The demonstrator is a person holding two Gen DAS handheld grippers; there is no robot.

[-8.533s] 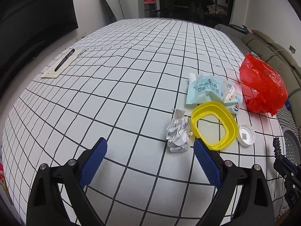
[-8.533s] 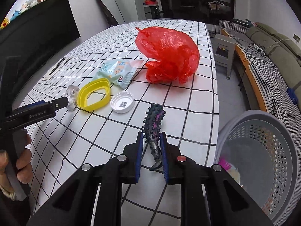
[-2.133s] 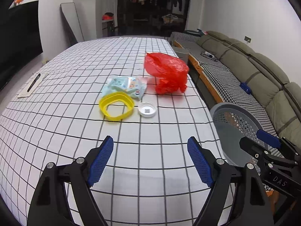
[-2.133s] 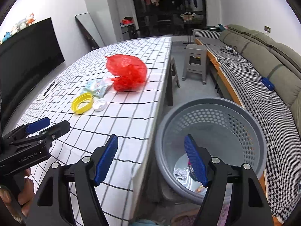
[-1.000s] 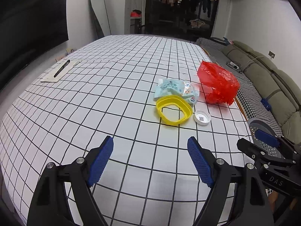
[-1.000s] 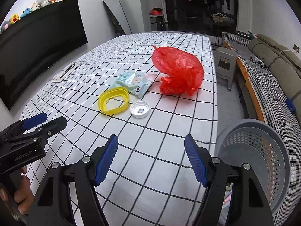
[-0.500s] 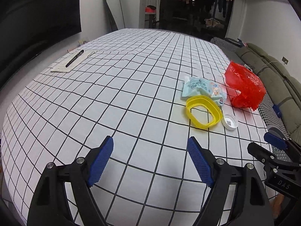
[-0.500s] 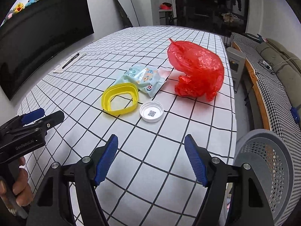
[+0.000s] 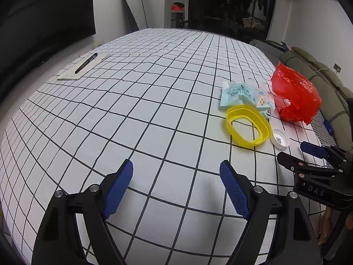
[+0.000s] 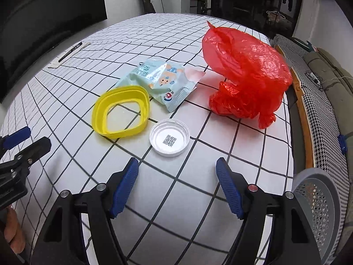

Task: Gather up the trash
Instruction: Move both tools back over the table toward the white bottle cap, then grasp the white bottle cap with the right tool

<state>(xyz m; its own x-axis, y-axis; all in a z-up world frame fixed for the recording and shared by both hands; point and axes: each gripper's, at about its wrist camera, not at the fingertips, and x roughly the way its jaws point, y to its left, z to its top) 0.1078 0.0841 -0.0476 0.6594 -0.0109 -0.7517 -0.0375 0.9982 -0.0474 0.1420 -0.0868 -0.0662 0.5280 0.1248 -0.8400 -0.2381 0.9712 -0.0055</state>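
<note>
yellow ring [image 10: 121, 112] flat, long axis toward wrapper [image 10: 162, 81]; right hand-held gripper [image 10: 177, 186] and left hand-held gripper [image 9: 176, 187] both spread, empty.

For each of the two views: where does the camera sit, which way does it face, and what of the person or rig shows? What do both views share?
Left wrist: behind the open left gripper, facing across the checked table; the right gripper shows at right.
Right wrist: behind the open right gripper, facing the white cap close ahead; the left gripper and a bit of hand show at left.
Shared: yellow ring, wipes pack, red bag, cap, pen.
</note>
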